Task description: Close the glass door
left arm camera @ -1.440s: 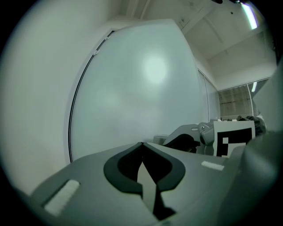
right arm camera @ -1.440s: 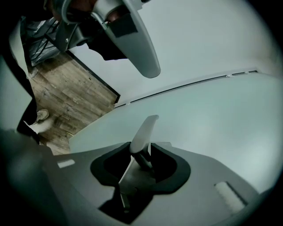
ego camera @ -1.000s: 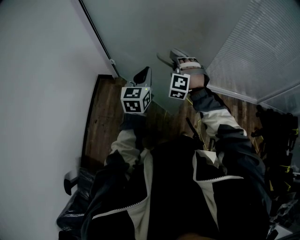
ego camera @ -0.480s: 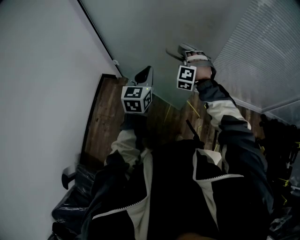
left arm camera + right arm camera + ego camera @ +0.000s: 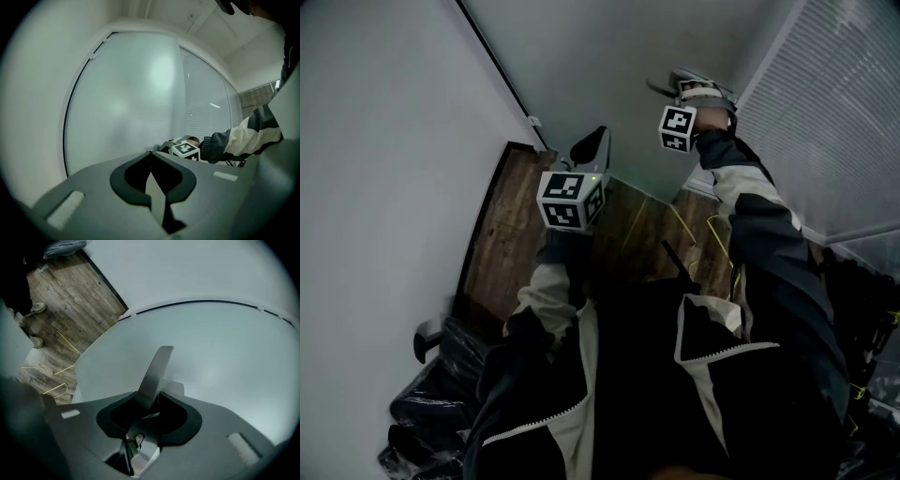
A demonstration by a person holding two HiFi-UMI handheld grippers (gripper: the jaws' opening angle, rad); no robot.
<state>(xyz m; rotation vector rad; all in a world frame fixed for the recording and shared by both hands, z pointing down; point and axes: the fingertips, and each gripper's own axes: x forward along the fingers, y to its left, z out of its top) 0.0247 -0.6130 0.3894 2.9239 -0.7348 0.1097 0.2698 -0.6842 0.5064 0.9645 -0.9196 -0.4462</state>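
Observation:
The frosted glass door point(image 5: 609, 66) fills the top middle of the head view, with its dark hinge strip along the white wall. My right gripper point(image 5: 675, 86) reaches out at the upper right. Its jaws are closing on the door's metal lever handle point(image 5: 157, 371), which sticks up from between them in the right gripper view. My left gripper point(image 5: 591, 145) hangs lower and to the left, in front of the glass. Its jaws look shut with nothing in them, and it touches nothing. In the left gripper view the glass door point(image 5: 126, 108) stands ahead, with the right gripper's marker cube point(image 5: 186, 150) beside it.
A white wall point(image 5: 384, 141) runs down the left and window blinds point(image 5: 834, 122) close off the right. Wood floor point(image 5: 502, 225) with yellow lines point(image 5: 712, 234) lies below the door. Black bags point(image 5: 441, 394) sit at the lower left and dark gear point(image 5: 862, 300) at the right.
My right gripper has swung right and farther away with the handle, and the door's lower edge has followed, uncovering more floor. The left gripper has drifted slightly.

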